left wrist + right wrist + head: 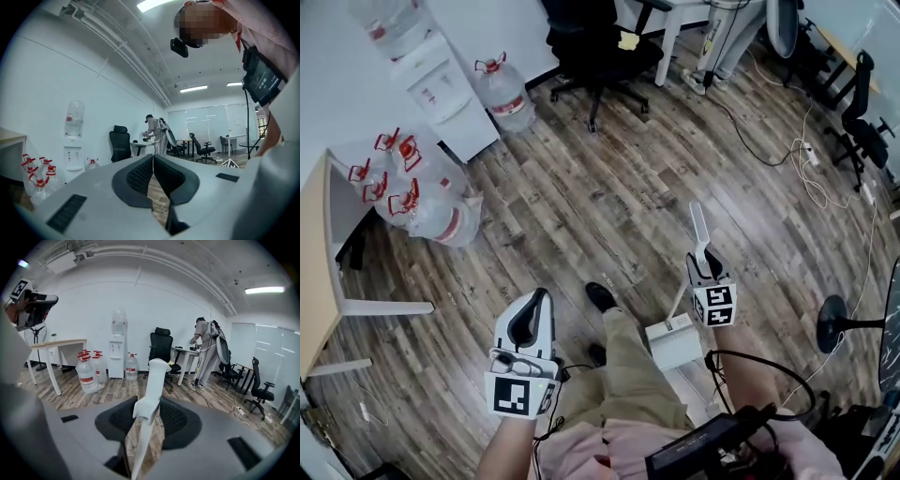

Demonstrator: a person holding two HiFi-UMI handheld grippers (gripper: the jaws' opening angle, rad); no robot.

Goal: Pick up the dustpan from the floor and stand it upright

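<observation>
The white dustpan hangs off the floor with its pan (674, 343) low beside my right leg and its long handle (698, 225) sticking up past the jaws. My right gripper (707, 266) is shut on that handle; in the right gripper view the white handle (152, 390) runs between the black pads and pokes out ahead of them. My left gripper (531, 320) is held over the wooden floor near my left shoe, shut, with nothing in it; its black pads (140, 174) meet at the tips.
Several water bottles (417, 192) lie at the left by a water dispenser (441, 89) and a table's edge (319, 272). A black office chair (600, 52) stands at the back. Cables (811, 169) run across the floor at right, near a fan base (839, 323). A person (206, 350) works at a desk.
</observation>
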